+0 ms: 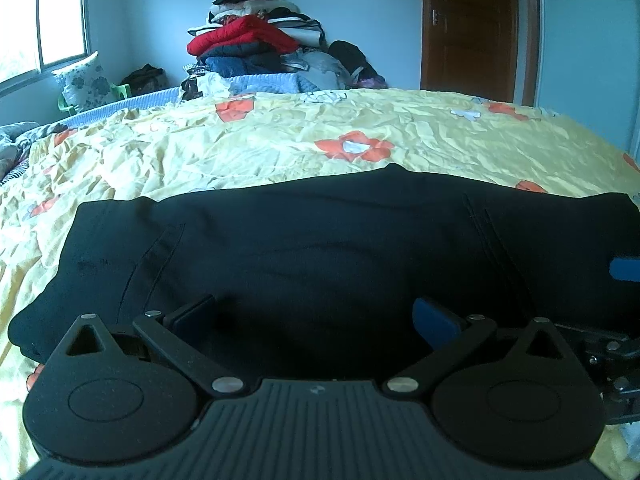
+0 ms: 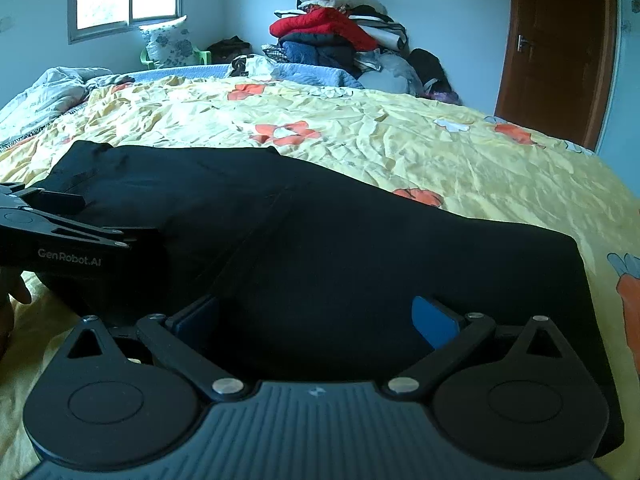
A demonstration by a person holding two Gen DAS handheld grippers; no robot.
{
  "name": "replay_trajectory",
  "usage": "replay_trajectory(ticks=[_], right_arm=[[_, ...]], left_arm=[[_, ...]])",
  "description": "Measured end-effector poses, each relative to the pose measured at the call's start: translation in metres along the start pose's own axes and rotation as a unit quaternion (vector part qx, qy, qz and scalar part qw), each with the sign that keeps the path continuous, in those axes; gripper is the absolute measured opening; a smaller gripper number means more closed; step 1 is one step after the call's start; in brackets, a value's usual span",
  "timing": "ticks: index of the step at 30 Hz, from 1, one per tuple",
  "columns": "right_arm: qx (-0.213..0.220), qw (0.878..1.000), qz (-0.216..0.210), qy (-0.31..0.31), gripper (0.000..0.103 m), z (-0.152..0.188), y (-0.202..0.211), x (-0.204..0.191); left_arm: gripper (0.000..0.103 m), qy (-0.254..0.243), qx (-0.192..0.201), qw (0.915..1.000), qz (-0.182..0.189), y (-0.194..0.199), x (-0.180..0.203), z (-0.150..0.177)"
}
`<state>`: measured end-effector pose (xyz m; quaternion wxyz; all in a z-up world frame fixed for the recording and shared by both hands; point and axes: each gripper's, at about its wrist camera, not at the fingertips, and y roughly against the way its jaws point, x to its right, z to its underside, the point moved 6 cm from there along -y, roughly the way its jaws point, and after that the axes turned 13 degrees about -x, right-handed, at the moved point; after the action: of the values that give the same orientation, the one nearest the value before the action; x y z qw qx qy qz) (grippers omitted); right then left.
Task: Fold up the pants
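Nearest the lens in each wrist view, the fingers stand wide apart and hold nothing: the left gripper [image 1: 314, 316] and the right gripper [image 2: 316, 316] both sit low at the near edge of the black pants [image 1: 340, 240], which lie flat on the yellow flowered bed [image 1: 240, 140]. The pants' long axis runs crosswise in front of both grippers, left gripper by one end, right by the other, so neither is clearly nearer. Beyond, a clothes pile [image 1: 248, 40] rises against the wall
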<state>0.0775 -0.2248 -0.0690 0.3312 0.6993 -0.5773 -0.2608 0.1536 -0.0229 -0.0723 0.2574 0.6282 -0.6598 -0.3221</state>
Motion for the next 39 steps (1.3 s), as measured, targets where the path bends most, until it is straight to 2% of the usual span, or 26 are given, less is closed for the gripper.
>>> replay_trajectory(ticks=[4, 7, 11, 15, 17, 20, 22, 24, 25, 26, 28, 31, 33, 34, 36, 39], right_arm=[[-0.002, 1.000, 0.001, 0.002, 0.103, 0.000, 0.000, -0.001], [-0.003, 1.000, 0.016, 0.018, 0.103, -0.004, 0.005, -0.006], [0.038, 0.993, 0.050, 0.097, 0.103, -0.016, 0.018, -0.037], [0.068, 0.980, 0.042, 0.184, 0.103, -0.026, 0.027, -0.087], [0.080, 0.971, 0.030, 0.223, 0.103, -0.029, 0.029, -0.114], [0.087, 0.957, -0.010, 0.277, 0.103, -0.033, 0.030, -0.157], [0.095, 0.948, -0.034, 0.300, 0.103, -0.034, 0.030, -0.181], [0.105, 0.938, -0.045, 0.327, 0.103, -0.034, 0.030, -0.205], [0.109, 0.931, -0.045, 0.345, 0.102, -0.033, 0.028, -0.217], [0.110, 0.924, -0.038, 0.364, 0.096, -0.030, 0.026, -0.228], [0.109, 0.906, -0.009, 0.410, 0.088, -0.025, 0.016, -0.247], [0.114, 0.877, 0.046, 0.465, 0.088, -0.016, 0.000, -0.264], [0.126, 0.863, 0.078, 0.483, 0.088, -0.013, -0.008, -0.269], [0.130, 0.862, 0.084, 0.482, 0.088, -0.017, -0.010, -0.270], [0.136, 0.861, 0.097, 0.481, 0.088, -0.024, -0.016, -0.272], [0.155, 0.864, 0.111, 0.466, 0.088, -0.035, -0.021, -0.272]], left_arm=[[0.103, -0.002, 0.007, 0.9999, 0.007, 0.007, -0.002, 0.002], [0.103, -0.003, 0.021, 0.9998, -0.006, 0.019, -0.010, 0.006], [0.103, 0.006, 0.036, 0.9983, -0.045, 0.035, -0.038, 0.010], [0.103, 0.058, 0.042, 0.9940, -0.083, 0.050, -0.086, 0.016], [0.103, 0.099, 0.046, 0.9883, -0.107, 0.057, -0.118, 0.021], [0.103, 0.170, 0.051, 0.9708, -0.161, 0.067, -0.167, 0.030], [0.102, 0.212, 0.042, 0.9611, -0.172, 0.070, -0.195, 0.036], [0.102, 0.256, 0.024, 0.9552, -0.147, 0.072, -0.220, 0.043], [0.102, 0.280, 0.015, 0.9522, -0.121, 0.073, -0.230, 0.047], [0.102, 0.301, 0.008, 0.9493, -0.092, 0.073, -0.237, 0.050], [0.102, 0.333, -0.006, 0.9423, -0.033, 0.072, -0.243, 0.055], [0.102, 0.352, -0.026, 0.9337, 0.060, 0.068, -0.242, 0.056], [0.102, 0.359, -0.038, 0.9254, 0.116, 0.063, -0.235, 0.053], [0.102, 0.363, -0.045, 0.9198, 0.143, 0.060, -0.230, 0.054], [0.103, 0.376, -0.058, 0.9028, 0.200, 0.052, -0.220, 0.055], [0.102, 0.399, -0.063, 0.8845, 0.233, 0.046, -0.216, 0.050]])
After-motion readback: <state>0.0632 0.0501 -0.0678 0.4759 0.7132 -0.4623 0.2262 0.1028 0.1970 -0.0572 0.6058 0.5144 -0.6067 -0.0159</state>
